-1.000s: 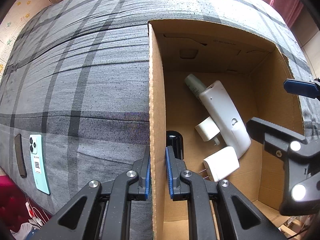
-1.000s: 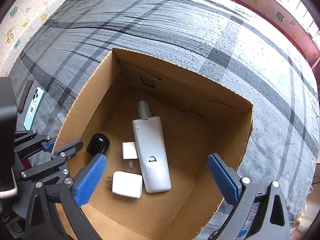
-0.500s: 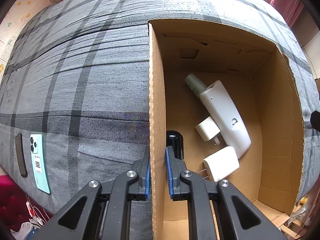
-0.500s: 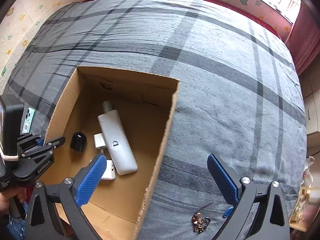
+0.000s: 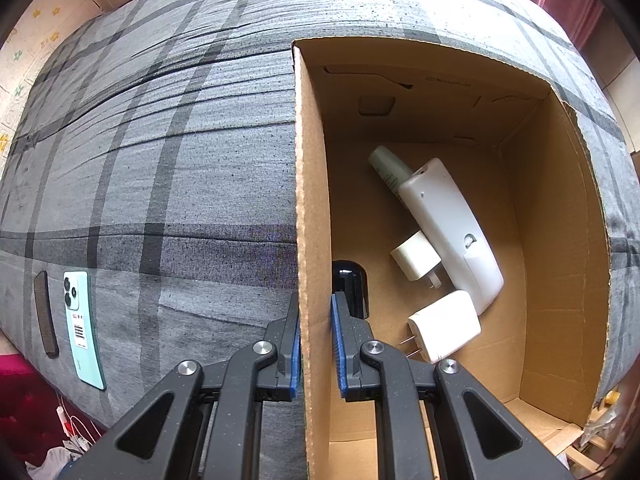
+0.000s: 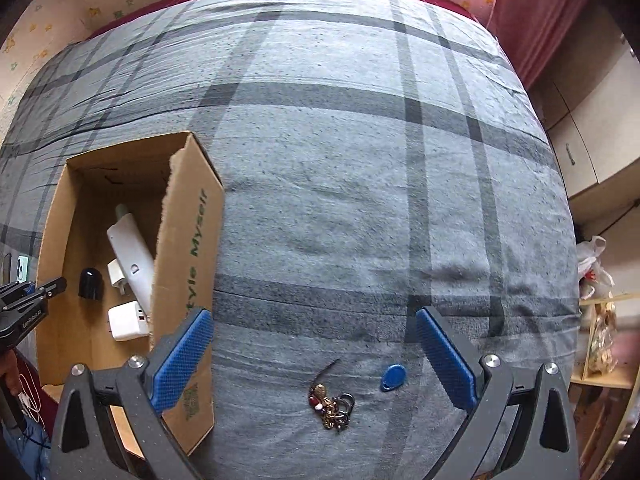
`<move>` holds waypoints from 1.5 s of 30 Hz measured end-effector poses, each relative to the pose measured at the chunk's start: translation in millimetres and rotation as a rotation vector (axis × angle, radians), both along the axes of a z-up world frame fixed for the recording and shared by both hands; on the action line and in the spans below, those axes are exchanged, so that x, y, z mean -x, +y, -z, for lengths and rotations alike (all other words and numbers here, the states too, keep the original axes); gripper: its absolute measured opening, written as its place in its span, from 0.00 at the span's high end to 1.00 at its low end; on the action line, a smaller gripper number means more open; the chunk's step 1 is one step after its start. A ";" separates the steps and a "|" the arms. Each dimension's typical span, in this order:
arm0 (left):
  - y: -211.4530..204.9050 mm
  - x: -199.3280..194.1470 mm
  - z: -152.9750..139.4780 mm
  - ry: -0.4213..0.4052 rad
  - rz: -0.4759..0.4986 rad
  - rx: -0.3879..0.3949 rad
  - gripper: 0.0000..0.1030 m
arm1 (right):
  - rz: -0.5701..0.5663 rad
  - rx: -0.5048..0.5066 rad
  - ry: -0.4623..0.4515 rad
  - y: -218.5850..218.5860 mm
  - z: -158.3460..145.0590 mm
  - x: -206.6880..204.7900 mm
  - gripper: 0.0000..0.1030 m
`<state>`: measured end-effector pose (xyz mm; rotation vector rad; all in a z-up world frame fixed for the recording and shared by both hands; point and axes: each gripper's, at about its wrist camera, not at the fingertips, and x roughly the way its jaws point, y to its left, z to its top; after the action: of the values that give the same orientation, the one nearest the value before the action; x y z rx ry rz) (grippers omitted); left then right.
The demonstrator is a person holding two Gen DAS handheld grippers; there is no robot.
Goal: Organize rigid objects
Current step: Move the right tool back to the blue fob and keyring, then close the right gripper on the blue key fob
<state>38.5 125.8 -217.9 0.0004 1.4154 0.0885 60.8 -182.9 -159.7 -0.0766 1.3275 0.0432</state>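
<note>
In the left wrist view, the left tool point(image 5: 316, 344) is seen clenched on the upright side wall of the cardboard box point(image 5: 310, 184), one blue pad on each face of the wall. The box stands on a bed covered with a grey plaid sheet point(image 5: 160, 140). Five things are counted on the box floor: one white remote point(image 5: 452, 228) lying aslant, one pale green tube point(image 5: 386, 170) partly under its far end, two white plug adapters point(image 5: 416, 260) point(image 5: 446, 326) just beside the remote, and one black cap point(image 5: 350, 288) against the gripped wall. The right half of the box floor is left bare. Outside the box, near the bed's left edge, one mint-green phone point(image 5: 80, 328) and one dark flat strip point(image 5: 44, 314) are laid side by side.

In the right wrist view, the right tool point(image 6: 314, 360) is seen released, its blue pads spread wide with nothing between them, over the sheet to the right of the box. Below and between the pads, close to the bed's near edge, one bunch of keys point(image 6: 332, 406) and one blue oval tag point(image 6: 393, 377) are lying near each other, apart from the box. A broad stretch of bare sheet is seen beyond them. The same five things are seen inside the box, and the left tool appears at its left wall.
</note>
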 end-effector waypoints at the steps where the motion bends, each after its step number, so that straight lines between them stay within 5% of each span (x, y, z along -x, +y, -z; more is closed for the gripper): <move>1: 0.0 -0.1 -0.3 0.000 0.000 0.000 0.87 | 0.018 0.002 0.005 -5.8 2.5 2.1 0.00; 18: -0.9 1.3 0.0 -0.001 -0.005 -0.007 0.87 | 0.204 0.041 0.088 -68.8 55.8 31.4 0.00; 45: -1.7 1.5 0.6 -0.004 -0.001 -0.011 0.87 | 0.362 0.047 0.215 -110.7 153.8 55.9 0.06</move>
<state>37.1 124.1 -218.5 0.0087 1.4113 0.0966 5.0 -293.6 -313.5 0.1321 1.5401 -0.2940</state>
